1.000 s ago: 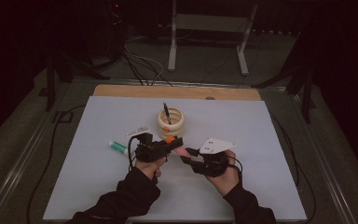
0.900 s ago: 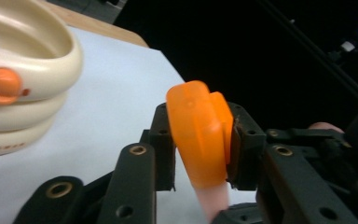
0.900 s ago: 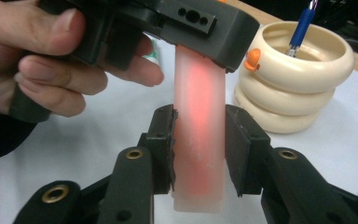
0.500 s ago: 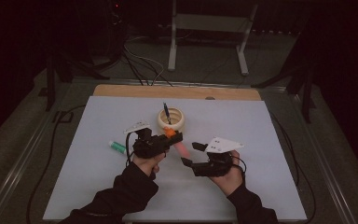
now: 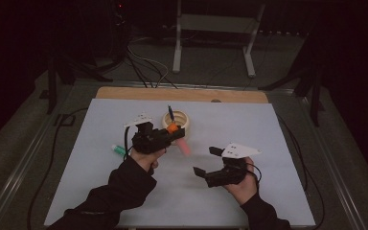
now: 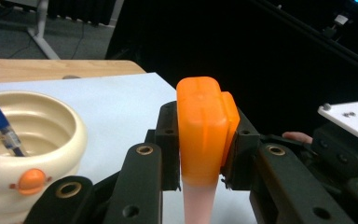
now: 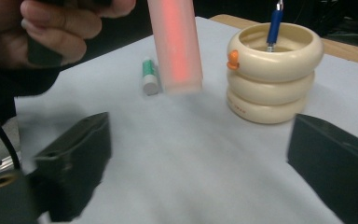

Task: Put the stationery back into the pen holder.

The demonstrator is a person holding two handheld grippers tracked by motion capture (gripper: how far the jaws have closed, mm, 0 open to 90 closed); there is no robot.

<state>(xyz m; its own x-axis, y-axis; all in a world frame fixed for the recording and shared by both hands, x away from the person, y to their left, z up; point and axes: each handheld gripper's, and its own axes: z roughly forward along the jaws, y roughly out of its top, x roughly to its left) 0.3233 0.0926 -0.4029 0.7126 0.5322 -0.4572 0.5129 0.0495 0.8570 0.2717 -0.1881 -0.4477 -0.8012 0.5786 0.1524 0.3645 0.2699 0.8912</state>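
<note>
We have the orange marker [image 6: 205, 135] clenched in the left tool [image 5: 175, 139], lifted just beside the holder [image 5: 176, 120], while the right tool [image 5: 206, 162], jaws just opened, hangs released, so dropping it in probably remains.

The left gripper [image 5: 175, 136] now lifts the orange-capped marker [image 5: 179, 140] higher, beside the cream pen holder [image 5: 176, 120]. The right gripper [image 5: 206, 161] has just been opening its jaws, nothing between them, and sits farther right of the marker.
</note>
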